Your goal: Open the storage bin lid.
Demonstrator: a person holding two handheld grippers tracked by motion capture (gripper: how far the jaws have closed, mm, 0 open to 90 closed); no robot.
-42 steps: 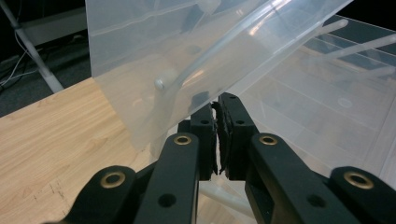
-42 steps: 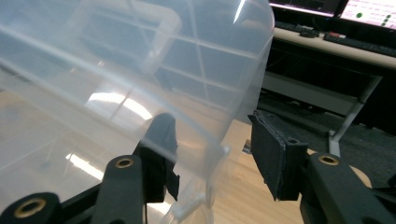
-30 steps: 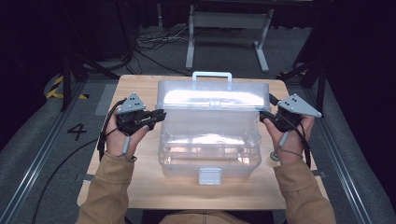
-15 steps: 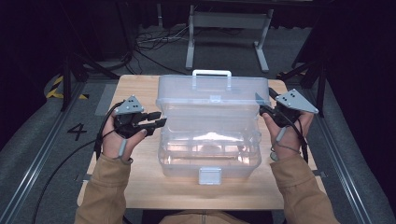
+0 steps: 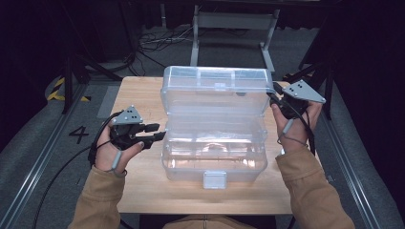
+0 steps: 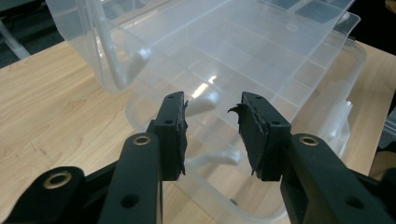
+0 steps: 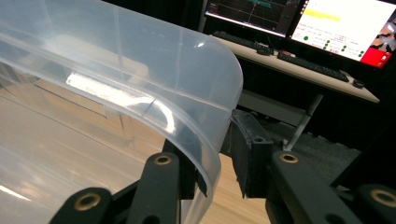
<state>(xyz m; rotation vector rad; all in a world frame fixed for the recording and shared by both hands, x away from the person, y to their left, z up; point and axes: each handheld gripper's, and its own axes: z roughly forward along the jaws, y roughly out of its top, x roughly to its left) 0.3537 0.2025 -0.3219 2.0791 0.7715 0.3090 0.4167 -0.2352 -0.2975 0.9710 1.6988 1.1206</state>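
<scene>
A clear plastic storage box (image 5: pixel 215 157) stands in the middle of the wooden table (image 5: pixel 138 90), its white latch (image 5: pixel 214 180) facing me. Its lid (image 5: pixel 215 90) is swung up and stands nearly upright at the back. My right gripper (image 5: pixel 273 98) is shut on the lid's right edge; in the right gripper view the curved lid rim (image 7: pixel 116 60) runs between the jaws of the gripper (image 7: pixel 212 158). My left gripper (image 5: pixel 155 133) hovers open by the box's left wall. In the left gripper view the gripper (image 6: pixel 212 135) points at the box (image 6: pixel 280 60) with nothing between its jaws.
Bare table top lies to the left and in front of the box. A metal stand (image 5: pixel 229 28) and floor cables (image 5: pixel 153 40) sit beyond the table's far edge. A desk with monitors (image 7: pixel 345 28) stands behind the right gripper.
The lid has swung up from nearly closed to almost upright, with the right gripper moving up and back along with it. The left gripper has drifted nearer to me beside the box's base.
</scene>
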